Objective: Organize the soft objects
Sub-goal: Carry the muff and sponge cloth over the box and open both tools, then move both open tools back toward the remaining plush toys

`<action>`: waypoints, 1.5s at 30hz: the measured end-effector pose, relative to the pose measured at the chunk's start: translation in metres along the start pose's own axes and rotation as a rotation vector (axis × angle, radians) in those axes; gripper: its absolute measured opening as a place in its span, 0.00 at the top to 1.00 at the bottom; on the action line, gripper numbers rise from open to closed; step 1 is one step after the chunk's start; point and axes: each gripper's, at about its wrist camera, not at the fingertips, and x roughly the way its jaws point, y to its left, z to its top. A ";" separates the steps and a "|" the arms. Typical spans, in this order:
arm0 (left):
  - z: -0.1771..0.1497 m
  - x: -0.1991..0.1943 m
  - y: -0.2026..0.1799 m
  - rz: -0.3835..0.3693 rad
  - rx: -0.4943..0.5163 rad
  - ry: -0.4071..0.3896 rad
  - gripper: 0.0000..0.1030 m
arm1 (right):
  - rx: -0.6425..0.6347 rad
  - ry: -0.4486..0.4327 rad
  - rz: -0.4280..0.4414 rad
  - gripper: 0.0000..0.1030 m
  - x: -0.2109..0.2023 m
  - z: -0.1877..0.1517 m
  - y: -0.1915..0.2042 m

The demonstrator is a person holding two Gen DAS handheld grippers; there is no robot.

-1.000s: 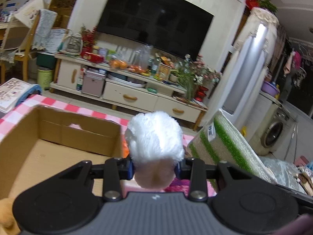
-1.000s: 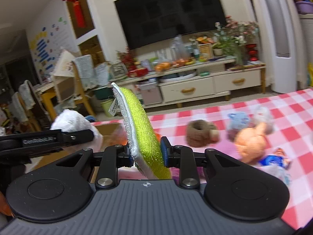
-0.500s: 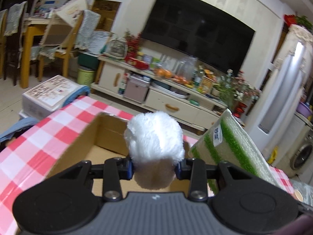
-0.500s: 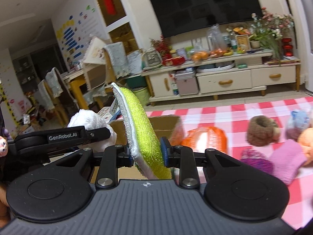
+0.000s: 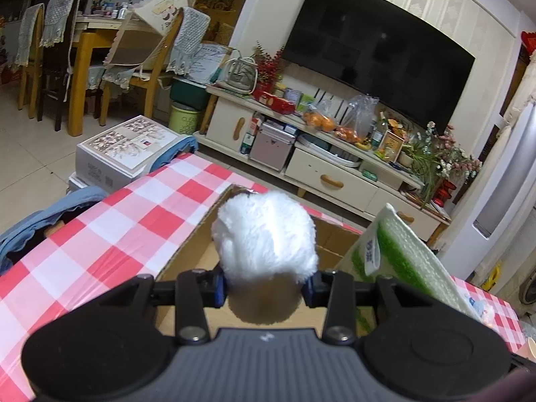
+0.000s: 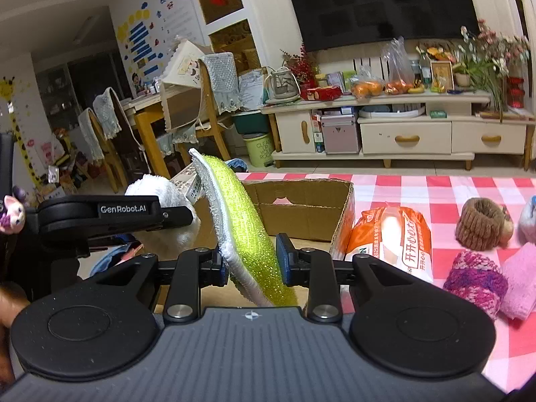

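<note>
- The left gripper (image 5: 264,293) is clenched on a fluffy white plush ball (image 5: 266,239); its two pads press into the ball's lower, shadowed part, and the white pile bulges out above them.
- The right gripper (image 6: 252,264) is clenched on a flat yellow-green scouring pad with a white backing (image 6: 239,221). The pad stands on edge between the pads, its long axis running up and away from the gripper and leaning to the left, with a paper label at the far end.
- An open brown cardboard box (image 5: 187,254) sits on the red-and-white checked tablecloth (image 5: 134,221). In the left wrist view the box opening lies directly ahead of and beneath the plush ball, so the ball hangs over the box interior, near its left wall.
- In the right wrist view the same box (image 6: 301,211) shows behind the pad, its far wall with a cut-out handle just beyond the pad's face. The pad's lower end seems to hang over the near part of the box, though the gripper body hides the box's near rim.
- The deciding relation: both held things are above the box, the left gripper to the left of the right one, and the two are close together. I judge a plain downward release would suit each; the upright pad may tip onto its flat face as it lands.
- Well to the right on the cloth lie an orange plastic packet (image 6: 392,238), a brown knitted ring (image 6: 480,222), a purple-and-pink knitted roll (image 6: 475,279) and a pink fleecy cloth (image 6: 521,283), apparently not yet sorted.
</note>
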 end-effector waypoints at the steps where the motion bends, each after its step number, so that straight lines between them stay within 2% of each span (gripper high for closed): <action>1: 0.000 0.000 0.001 0.005 -0.002 0.001 0.62 | -0.008 0.000 0.001 0.66 -0.004 -0.003 -0.007; 16: 0.002 0.000 0.007 0.056 -0.030 0.011 0.58 | -0.073 0.044 0.028 0.63 0.001 -0.014 0.001; 18: 0.002 0.000 0.008 0.062 -0.031 0.014 0.56 | -0.086 0.043 0.021 0.52 0.000 -0.016 0.002; 19: 0.002 0.001 0.008 0.065 -0.032 0.016 0.51 | -0.091 0.036 0.014 0.34 -0.002 -0.017 0.003; 20: 0.002 0.001 0.008 0.067 -0.032 0.018 0.46 | -0.095 0.024 0.006 0.21 -0.005 -0.017 0.003; 21: 0.002 0.001 0.008 0.069 -0.032 0.020 0.44 | -0.100 0.011 -0.002 0.17 -0.008 -0.016 0.003; 23: 0.002 0.000 0.007 0.072 -0.030 0.019 0.27 | -0.110 -0.011 -0.009 0.05 -0.013 -0.015 0.001; 28: 0.003 -0.003 0.005 0.083 -0.033 -0.001 0.07 | -0.105 -0.053 -0.063 0.04 -0.025 -0.014 -0.006; 29: 0.003 -0.004 0.004 0.081 -0.034 -0.006 0.06 | -0.097 -0.059 -0.075 0.03 -0.028 -0.014 -0.009; 37: 0.002 -0.005 -0.005 0.058 -0.027 -0.008 0.05 | -0.033 -0.080 -0.154 0.03 -0.038 -0.020 -0.028; 45: -0.003 -0.005 -0.021 0.017 0.006 -0.003 0.02 | 0.012 -0.083 -0.201 0.03 -0.043 -0.029 -0.029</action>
